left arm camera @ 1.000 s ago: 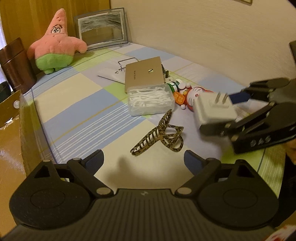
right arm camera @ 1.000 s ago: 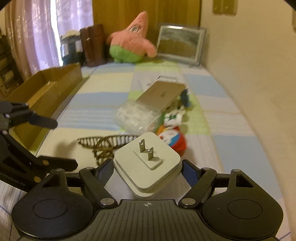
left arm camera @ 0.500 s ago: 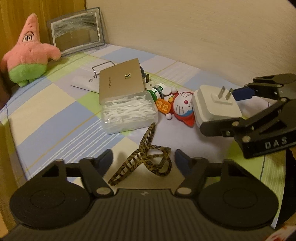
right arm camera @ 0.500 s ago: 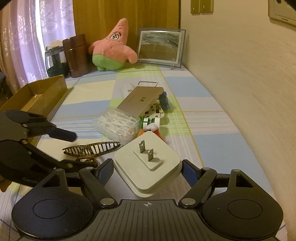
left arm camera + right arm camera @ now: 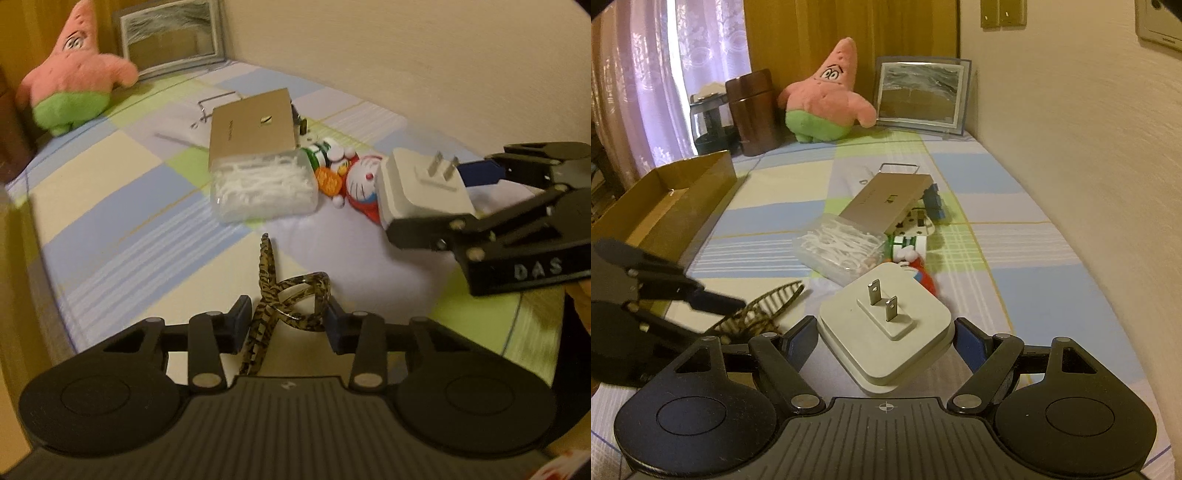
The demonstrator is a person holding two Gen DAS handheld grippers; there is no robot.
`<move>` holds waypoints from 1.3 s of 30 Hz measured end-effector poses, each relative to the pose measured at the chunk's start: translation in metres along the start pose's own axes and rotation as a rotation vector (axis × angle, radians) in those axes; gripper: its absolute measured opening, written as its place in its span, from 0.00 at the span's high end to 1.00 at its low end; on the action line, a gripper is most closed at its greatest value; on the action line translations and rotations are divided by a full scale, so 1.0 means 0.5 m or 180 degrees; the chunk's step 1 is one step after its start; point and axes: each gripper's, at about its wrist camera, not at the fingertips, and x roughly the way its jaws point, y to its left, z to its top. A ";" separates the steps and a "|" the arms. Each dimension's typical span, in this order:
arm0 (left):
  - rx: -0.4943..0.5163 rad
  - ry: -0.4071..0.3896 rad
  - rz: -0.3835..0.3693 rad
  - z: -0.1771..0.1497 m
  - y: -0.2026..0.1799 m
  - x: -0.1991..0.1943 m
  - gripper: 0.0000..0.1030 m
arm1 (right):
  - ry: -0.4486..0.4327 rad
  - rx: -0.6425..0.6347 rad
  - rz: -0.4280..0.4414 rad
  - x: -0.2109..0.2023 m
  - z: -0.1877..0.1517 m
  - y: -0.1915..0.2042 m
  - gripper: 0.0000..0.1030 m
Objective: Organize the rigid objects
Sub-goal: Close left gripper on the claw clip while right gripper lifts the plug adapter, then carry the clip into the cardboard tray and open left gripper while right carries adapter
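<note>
The left gripper (image 5: 285,320) is closing on the hair clip (image 5: 284,295), which sits between its jaws; they seem to touch it already. The curved clip may spring sideways out. The right gripper (image 5: 886,338) holds the charger (image 5: 884,325) by its corners, so it could twist loose.

The left gripper (image 5: 284,319) has come down over the tortoiseshell hair claw (image 5: 286,299), which lay well ahead of it earlier. Its jaws, wide a second ago, are closing around the claw's looped end
</note>
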 end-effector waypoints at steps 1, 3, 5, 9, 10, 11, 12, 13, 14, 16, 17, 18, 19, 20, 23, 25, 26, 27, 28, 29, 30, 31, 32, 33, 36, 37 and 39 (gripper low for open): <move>-0.0052 0.0007 0.0032 -0.006 0.000 -0.005 0.65 | -0.0001 -0.0009 0.0010 -0.001 -0.001 0.004 0.26; -0.0169 0.0010 0.0083 -0.019 -0.001 -0.015 0.65 | -0.0004 -0.0046 0.0030 -0.003 -0.002 0.010 0.26; -0.0281 -0.0002 0.0110 -0.032 0.000 -0.025 0.65 | 0.0002 -0.0072 0.0058 -0.005 -0.002 0.016 0.26; -0.0523 0.0021 0.0174 -0.051 0.003 -0.045 0.65 | -0.0008 -0.0138 0.0080 -0.012 0.000 0.031 0.26; -0.0561 0.0018 0.0202 -0.056 0.003 -0.052 0.65 | -0.0007 -0.0144 0.0083 -0.015 0.000 0.034 0.26; -0.0593 0.0008 0.0225 -0.060 0.003 -0.059 0.65 | -0.0008 -0.0155 0.0083 -0.018 -0.001 0.037 0.26; -0.0620 0.0000 0.0242 -0.063 0.003 -0.066 0.65 | -0.0008 -0.0168 0.0083 -0.022 -0.002 0.040 0.26; -0.0655 -0.0010 0.0258 -0.067 0.003 -0.074 0.65 | -0.0006 -0.0177 0.0085 -0.026 -0.003 0.043 0.26; -0.0687 -0.0017 0.0269 -0.069 0.002 -0.080 0.65 | -0.0004 -0.0183 0.0086 -0.030 -0.003 0.045 0.26; -0.0726 -0.0037 0.0290 -0.072 0.001 -0.096 0.65 | -0.0005 -0.0200 0.0085 -0.041 -0.005 0.051 0.26; -0.0738 -0.0049 0.0302 -0.073 -0.001 -0.104 0.65 | -0.0001 -0.0203 0.0087 -0.047 -0.006 0.054 0.26; -0.0750 -0.0064 0.0312 -0.074 -0.002 -0.112 0.65 | -0.0001 -0.0205 0.0090 -0.052 -0.006 0.057 0.26; -0.0762 -0.0080 0.0323 -0.075 -0.004 -0.123 0.65 | -0.0003 -0.0212 0.0095 -0.058 -0.006 0.061 0.26; -0.0775 -0.0097 0.0331 -0.074 -0.004 -0.133 0.65 | -0.0007 -0.0224 0.0101 -0.065 -0.005 0.066 0.26; -0.0818 -0.0154 0.0367 -0.072 -0.002 -0.164 0.65 | -0.0036 -0.0253 0.0127 -0.085 0.001 0.081 0.26; -0.0851 -0.0202 0.0405 -0.072 0.002 -0.189 0.65 | -0.0066 -0.0271 0.0153 -0.101 0.006 0.093 0.26; -0.0866 -0.0227 0.0428 -0.073 0.004 -0.203 0.65 | -0.0080 -0.0281 0.0167 -0.108 0.008 0.100 0.26; -0.0881 -0.0252 0.0453 -0.073 0.006 -0.216 0.65 | -0.0093 -0.0290 0.0182 -0.115 0.010 0.107 0.26; -0.0899 -0.0279 0.0481 -0.073 0.009 -0.231 0.65 | -0.0103 -0.0301 0.0201 -0.121 0.012 0.114 0.26; -0.0917 -0.0301 0.0505 -0.074 0.011 -0.245 0.65 | -0.0111 -0.0311 0.0219 -0.126 0.014 0.122 0.26; -0.0936 -0.0325 0.0529 -0.074 0.015 -0.258 0.65 | -0.0120 -0.0324 0.0240 -0.131 0.016 0.130 0.26; -0.0959 -0.0349 0.0556 -0.075 0.020 -0.272 0.65 | -0.0126 -0.0339 0.0259 -0.135 0.018 0.138 0.26; -0.0979 -0.0367 0.0582 -0.077 0.024 -0.284 0.65 | -0.0134 -0.0356 0.0287 -0.140 0.021 0.148 0.26; -0.0998 -0.0383 0.0610 -0.079 0.029 -0.296 0.65 | -0.0141 -0.0370 0.0308 -0.144 0.024 0.155 0.26; -0.1054 -0.0429 0.0696 -0.087 0.046 -0.333 0.65 | -0.0171 -0.0428 0.0376 -0.152 0.033 0.184 0.26; -0.1076 -0.0446 0.0719 -0.091 0.053 -0.345 0.65 | -0.0179 -0.0447 0.0404 -0.153 0.037 0.194 0.26; -0.1098 -0.0473 0.0774 -0.096 0.067 -0.366 0.65 | -0.0180 -0.0482 0.0472 -0.155 0.044 0.215 0.26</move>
